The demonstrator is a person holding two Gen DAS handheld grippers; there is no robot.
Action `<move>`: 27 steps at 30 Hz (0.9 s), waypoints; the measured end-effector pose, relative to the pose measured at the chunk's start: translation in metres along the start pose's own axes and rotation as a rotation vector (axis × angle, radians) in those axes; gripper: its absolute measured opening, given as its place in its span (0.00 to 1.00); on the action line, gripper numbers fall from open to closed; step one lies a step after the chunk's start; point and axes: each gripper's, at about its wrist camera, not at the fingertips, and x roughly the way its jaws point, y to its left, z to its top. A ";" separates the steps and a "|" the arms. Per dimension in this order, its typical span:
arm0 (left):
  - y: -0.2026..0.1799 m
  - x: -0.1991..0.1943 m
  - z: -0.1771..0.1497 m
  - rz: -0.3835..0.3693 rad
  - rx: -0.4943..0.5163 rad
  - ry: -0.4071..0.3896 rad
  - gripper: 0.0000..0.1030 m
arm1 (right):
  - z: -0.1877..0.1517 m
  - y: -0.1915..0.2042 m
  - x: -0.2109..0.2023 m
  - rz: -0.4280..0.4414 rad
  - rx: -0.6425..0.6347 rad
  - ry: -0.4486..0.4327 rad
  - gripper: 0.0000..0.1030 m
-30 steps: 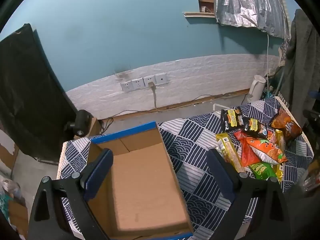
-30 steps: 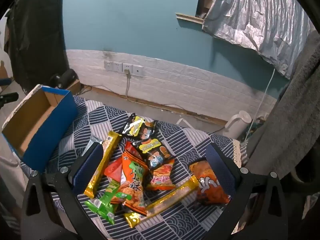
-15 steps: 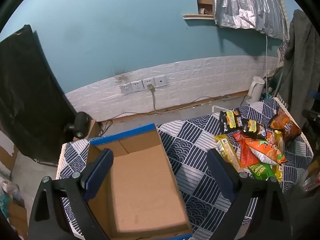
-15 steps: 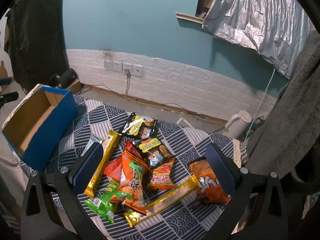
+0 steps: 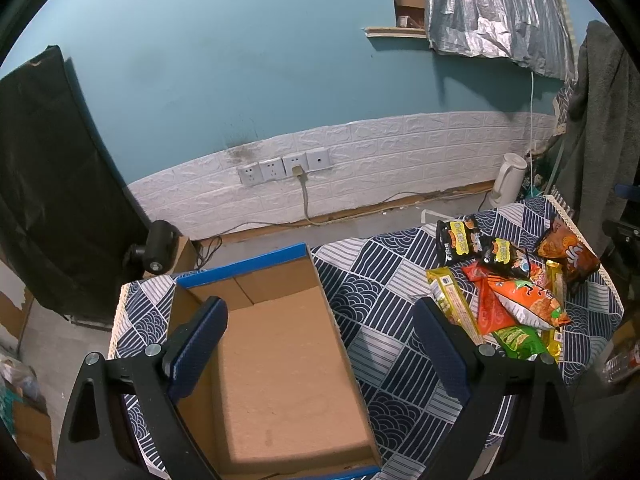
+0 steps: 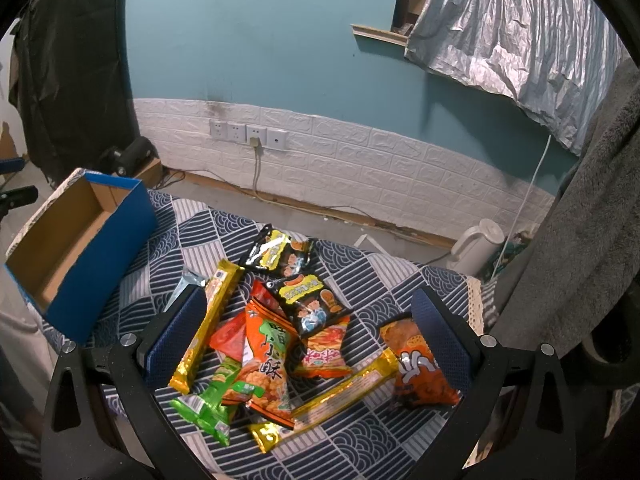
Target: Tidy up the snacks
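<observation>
Left gripper [image 5: 320,328] spread wide above the cardboard box [image 5: 280,344], holding nothing. Right gripper [image 6: 308,320] also wide apart, over the snack packets [image 6: 272,344] heaped on the patterned tablecloth [image 6: 384,292]. Box at the left, apart from the heap.

One blue cardboard box [image 6: 76,252] was there. Snack packs: two black bags [image 6: 278,254] [image 6: 314,304], two long gold bars [image 6: 208,320] [image 6: 328,398], three orange bags [image 6: 266,364] [image 6: 326,350] [image 6: 420,368], one red pack [image 6: 230,336], one green pack [image 6: 210,398], one silver pack [image 6: 188,280]. One white kettle [image 6: 476,246], four wall sockets [image 6: 248,135].
</observation>
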 end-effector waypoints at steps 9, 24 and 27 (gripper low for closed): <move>-0.001 -0.001 0.000 0.000 0.001 -0.001 0.93 | -0.004 0.000 0.000 -0.001 -0.001 0.000 0.98; -0.006 -0.002 -0.002 -0.006 0.001 0.004 0.93 | -0.003 0.000 0.000 0.000 0.000 0.003 0.98; -0.005 -0.003 -0.002 -0.010 -0.001 0.008 0.93 | -0.004 0.000 0.002 -0.001 0.000 0.002 0.98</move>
